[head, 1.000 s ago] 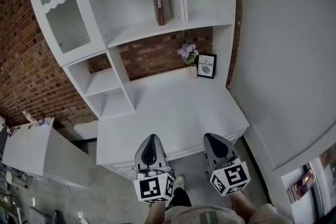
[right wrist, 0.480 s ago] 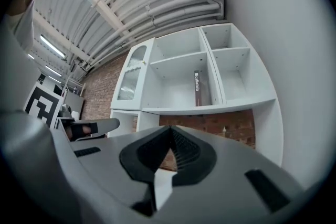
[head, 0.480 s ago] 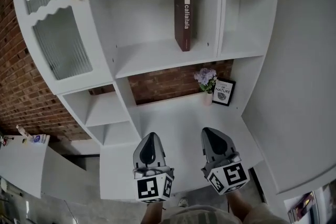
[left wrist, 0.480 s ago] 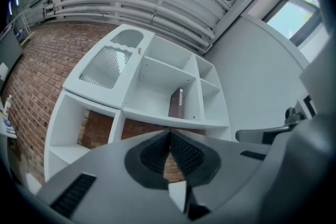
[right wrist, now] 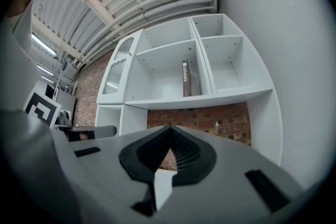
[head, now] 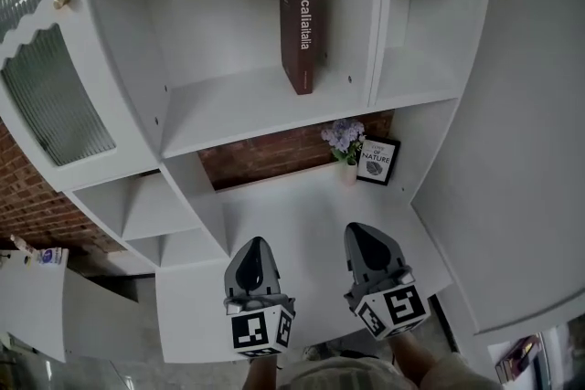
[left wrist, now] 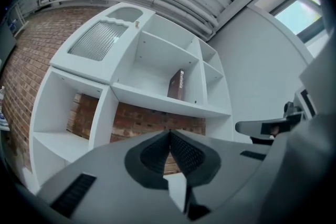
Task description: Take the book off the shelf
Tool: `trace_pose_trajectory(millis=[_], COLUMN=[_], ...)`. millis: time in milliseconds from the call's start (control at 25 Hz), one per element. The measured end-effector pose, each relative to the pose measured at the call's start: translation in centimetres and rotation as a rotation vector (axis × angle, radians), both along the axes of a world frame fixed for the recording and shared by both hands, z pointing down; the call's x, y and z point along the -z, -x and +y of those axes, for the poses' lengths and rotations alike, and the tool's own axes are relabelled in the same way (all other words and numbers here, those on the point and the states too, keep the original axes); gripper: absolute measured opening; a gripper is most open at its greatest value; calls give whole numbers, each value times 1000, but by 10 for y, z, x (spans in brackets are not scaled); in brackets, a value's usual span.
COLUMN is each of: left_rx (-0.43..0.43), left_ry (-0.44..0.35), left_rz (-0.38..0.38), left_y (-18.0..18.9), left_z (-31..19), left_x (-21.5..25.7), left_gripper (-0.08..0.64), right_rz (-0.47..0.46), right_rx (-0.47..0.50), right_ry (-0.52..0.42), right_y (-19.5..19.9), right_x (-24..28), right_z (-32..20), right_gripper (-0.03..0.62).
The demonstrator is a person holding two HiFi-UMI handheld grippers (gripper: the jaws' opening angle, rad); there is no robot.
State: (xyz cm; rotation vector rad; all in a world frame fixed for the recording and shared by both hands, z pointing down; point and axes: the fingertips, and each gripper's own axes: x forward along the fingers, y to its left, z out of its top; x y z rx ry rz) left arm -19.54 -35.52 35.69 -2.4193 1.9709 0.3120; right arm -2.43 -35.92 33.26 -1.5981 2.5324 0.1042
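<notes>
Maroon book [head: 299, 32], upper centre: upright on white shelf [head: 242, 105], long axis vertical, spine outward. Below: left gripper [head: 254, 253], right gripper [head: 364, 238], jaws together, empty.

Tongs: grey right tongs [right wrist: 170, 131] pressed together, nothing between them.
Book: dark maroon book [right wrist: 186, 78], upright on white wooden shelf [right wrist: 173, 100].

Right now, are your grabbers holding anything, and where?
Nothing. Both the left gripper and right gripper are shut and empty; the book stands untouched on the shelf.

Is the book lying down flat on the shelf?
No, the book stands upright on the shelf, with its spine facing out.
</notes>
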Motion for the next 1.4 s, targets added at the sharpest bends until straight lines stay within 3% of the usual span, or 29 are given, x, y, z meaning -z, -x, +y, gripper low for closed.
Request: trace_pose_trajectory(millis=[200, 480, 960, 1120, 1240, 1280, 1400], left_rx=[46, 76, 55, 109, 92, 76, 26], left_ry=[-6, -16, -21, -60, -83, -96, -173], left_rz=[-24, -44, 3, 2, -9, -14, -38], left_y=[-14, -25, -48, -45, -57, -62, -70], left_z=[0, -6, 1, 5, 3, 0, -19], left_x=[0, 11, 15, 23, 30, 34, 65], left_gripper=[11, 11, 11, 14, 15, 33, 271], right_rz=[-26, -22, -18, -24, -28, -32, -41], right_rx=[65, 109, 130, 110, 88, 80, 62], right_ry=[45, 32, 54, 64, 67, 69, 66], right_y=[-6, -7, -11, -19, -28, -31, -42], right_x=[-15, -16, -25, -29, -30, -30, -27], right_z=[-14, -28, -25, -20, -17, -16, -12], right_gripper=[14, 14, 14, 14, 14, 14, 14])
